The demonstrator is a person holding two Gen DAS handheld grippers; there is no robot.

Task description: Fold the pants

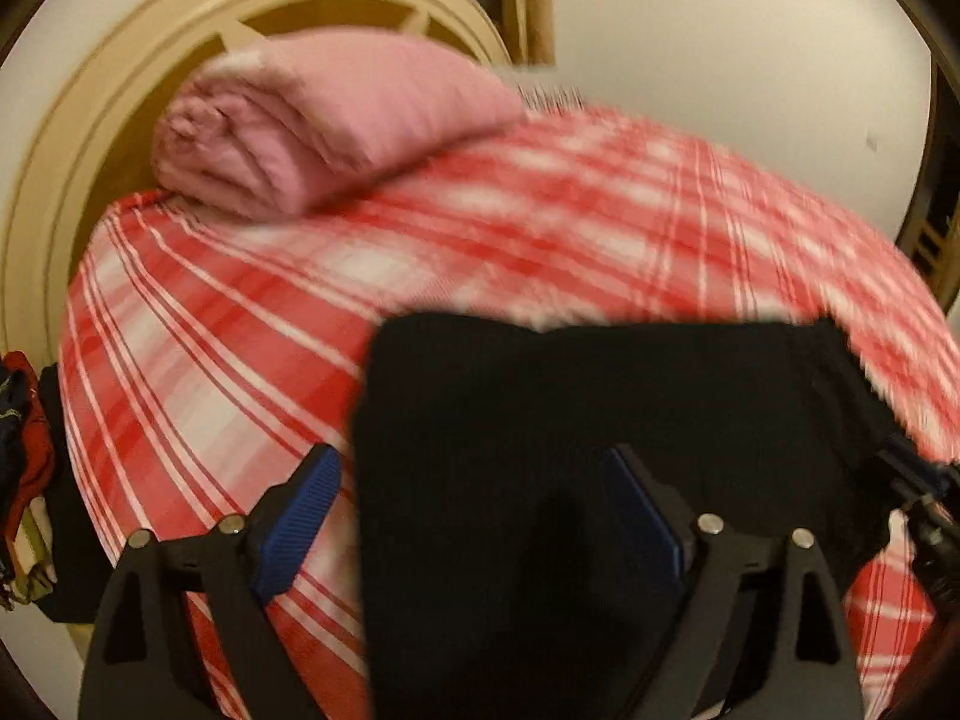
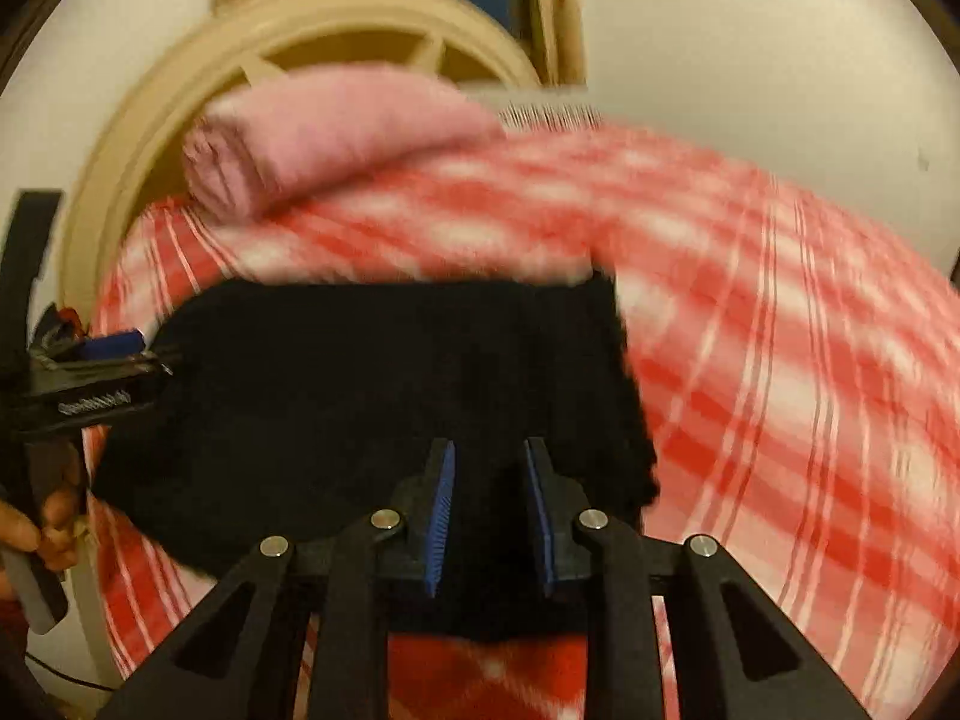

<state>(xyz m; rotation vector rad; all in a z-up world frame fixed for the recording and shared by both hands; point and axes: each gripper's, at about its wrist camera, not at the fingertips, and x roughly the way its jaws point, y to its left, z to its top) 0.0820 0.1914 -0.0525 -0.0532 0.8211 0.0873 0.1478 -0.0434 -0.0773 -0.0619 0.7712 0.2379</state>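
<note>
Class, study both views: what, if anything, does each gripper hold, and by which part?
The left gripper is open and holds nothing. The right gripper straddles the near edge of the black pants; whether it grips them cannot be told.

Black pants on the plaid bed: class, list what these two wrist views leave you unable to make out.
- Black pants: near end hidden behind the left tool; dark, no seams readable.
- Right tool: grip on the cloth unclear, black on black.
- Plaid blanket: motion-blurred.
- Pink pillow: blurred.
- Clothes: cut off by the left edge.
</note>
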